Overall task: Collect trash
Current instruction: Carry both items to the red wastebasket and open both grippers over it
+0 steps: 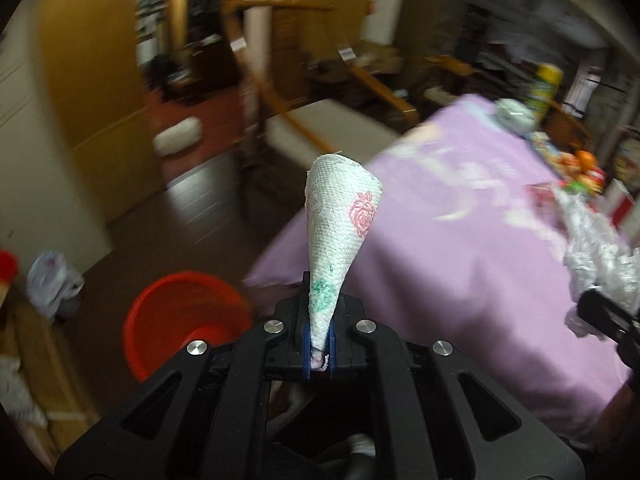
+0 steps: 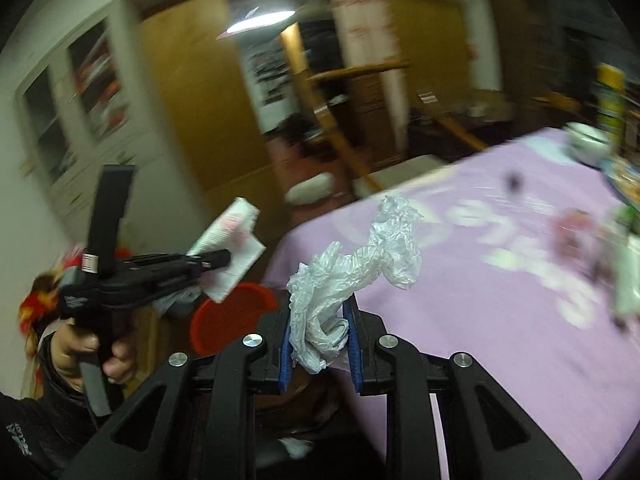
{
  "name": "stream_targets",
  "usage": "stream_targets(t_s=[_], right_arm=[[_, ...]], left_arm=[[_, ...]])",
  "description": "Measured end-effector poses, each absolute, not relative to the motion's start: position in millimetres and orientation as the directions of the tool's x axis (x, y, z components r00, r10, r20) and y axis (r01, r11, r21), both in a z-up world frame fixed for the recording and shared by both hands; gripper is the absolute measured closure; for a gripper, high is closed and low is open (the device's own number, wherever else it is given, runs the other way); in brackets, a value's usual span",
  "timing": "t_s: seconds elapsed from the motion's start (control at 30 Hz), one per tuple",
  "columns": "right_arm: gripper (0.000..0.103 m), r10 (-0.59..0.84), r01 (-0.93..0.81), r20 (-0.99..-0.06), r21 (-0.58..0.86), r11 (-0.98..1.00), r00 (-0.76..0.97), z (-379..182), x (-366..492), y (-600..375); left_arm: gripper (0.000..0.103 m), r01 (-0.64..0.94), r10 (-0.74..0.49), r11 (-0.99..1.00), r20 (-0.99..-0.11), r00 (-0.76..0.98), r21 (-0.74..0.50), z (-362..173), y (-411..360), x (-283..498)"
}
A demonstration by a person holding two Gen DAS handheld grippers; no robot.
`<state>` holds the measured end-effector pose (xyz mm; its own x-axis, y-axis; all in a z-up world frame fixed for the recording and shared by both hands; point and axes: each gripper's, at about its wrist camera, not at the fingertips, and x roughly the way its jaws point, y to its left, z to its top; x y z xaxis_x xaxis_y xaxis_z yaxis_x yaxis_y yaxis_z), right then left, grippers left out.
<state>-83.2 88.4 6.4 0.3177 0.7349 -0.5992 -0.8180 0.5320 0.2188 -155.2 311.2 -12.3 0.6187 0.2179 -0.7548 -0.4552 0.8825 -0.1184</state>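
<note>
Two trash items in hand, none binned yet. Left gripper clenched on white floral-print paper towel; right gripper grasping crumpled clear plastic wrap. Both off purple-clothed table, near round red plastic bin on floor. Drop remains; more clutter at table's far edge.

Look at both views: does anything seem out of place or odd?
Nothing stands out. The left gripper holds a paper towel, the right gripper a crumpled plastic bag, near a red bin.
</note>
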Motion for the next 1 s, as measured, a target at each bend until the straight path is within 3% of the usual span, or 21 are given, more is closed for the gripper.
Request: stream_targets(t_s=[0.33, 0.6, 0.73, 0.77, 0.83, 0.93, 1.0], right_arm=[[0.081, 0.628, -0.923, -0.778, 0.244, 0.297, -0.003, -76, -121, 259], [0.08, 0.537, -0.933, -0.832, 0.293, 0.211, -0.14, -139, -146, 345], [0.075, 0.534, -0.94, -0.833, 0.284, 0.191, -0.143, -158, -152, 374], [0.065, 0.54, -0.937, -0.829, 0.29, 0.193, -0.145, -160, -152, 379], [0.05, 0.548, -0.931, -0.824, 0.299, 0.209, -0.142, -161, -149, 376], [0.049, 0.549, -0.92, -0.823, 0.315, 0.232, -0.143, -164, -142, 373], [0.048, 0.548, -0.916, -0.825, 0.317, 0.246, -0.138, -163, -138, 371]], left_arm=[[0.096, -0.667, 0.181, 0.732, -0.904, 0.386, -0.138, -114, 426, -187], [0.095, -0.76, 0.153, 0.641, -0.952, 0.266, -0.109, -161, 474, -209], [0.092, -0.778, 0.126, 0.617, -0.962, 0.241, -0.114, -174, 486, -215], [0.092, -0.779, 0.12, 0.616, -0.963, 0.243, -0.119, -176, 488, -215], [0.082, -0.786, 0.115, 0.607, -0.964, 0.238, -0.121, -176, 491, -214], [0.049, -0.796, 0.124, 0.591, -0.96, 0.25, -0.131, -174, 494, -217], [0.043, -0.795, 0.134, 0.591, -0.954, 0.268, -0.14, -170, 494, -218]])
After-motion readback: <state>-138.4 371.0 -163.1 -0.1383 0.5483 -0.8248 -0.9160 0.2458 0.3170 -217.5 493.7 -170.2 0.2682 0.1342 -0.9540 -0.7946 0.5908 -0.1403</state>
